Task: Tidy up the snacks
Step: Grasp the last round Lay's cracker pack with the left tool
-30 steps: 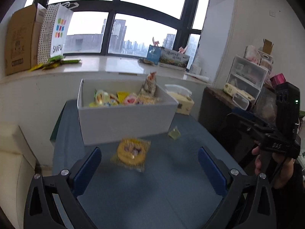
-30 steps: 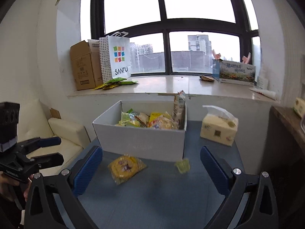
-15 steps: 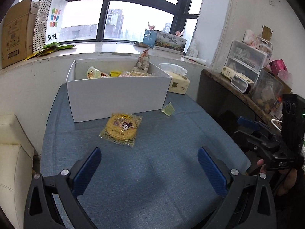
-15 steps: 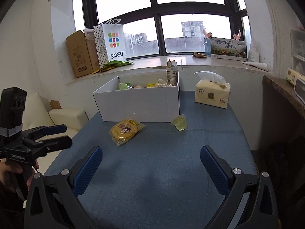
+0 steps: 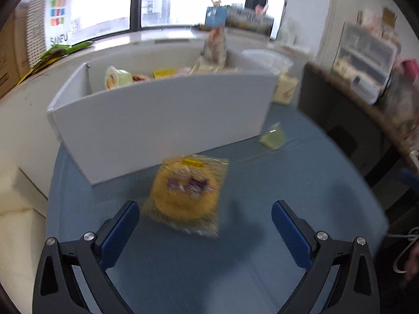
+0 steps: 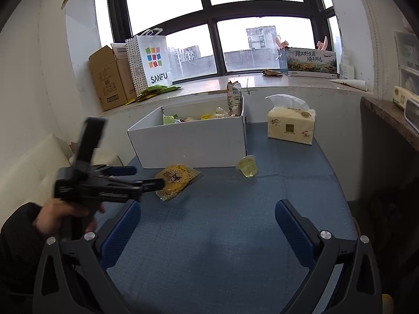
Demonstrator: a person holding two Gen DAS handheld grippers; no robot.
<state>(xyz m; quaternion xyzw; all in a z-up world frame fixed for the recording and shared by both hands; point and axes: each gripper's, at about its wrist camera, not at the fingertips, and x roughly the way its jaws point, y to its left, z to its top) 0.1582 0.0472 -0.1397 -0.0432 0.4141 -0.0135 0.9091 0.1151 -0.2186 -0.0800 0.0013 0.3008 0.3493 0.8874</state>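
A: Where's the box [image 6: 191,144]?
B: On the counter [image 6: 235,235], towards the back, snacks [image 6: 209,116] inside it. The wrapped biscuit [image 6: 176,180] lies just in front of its near wall; the jelly cup [image 6: 247,167] sits by its front right corner.
A: And the tissue pack [image 6: 291,127]?
B: Right of the box, apart from it. The left tongs [image 6: 145,180] reach in at the biscuit's left edge

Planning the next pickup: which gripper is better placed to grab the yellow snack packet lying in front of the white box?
Left. The left gripper hovers with open jaws right at the yellow snack packet; the right gripper sits farther back.
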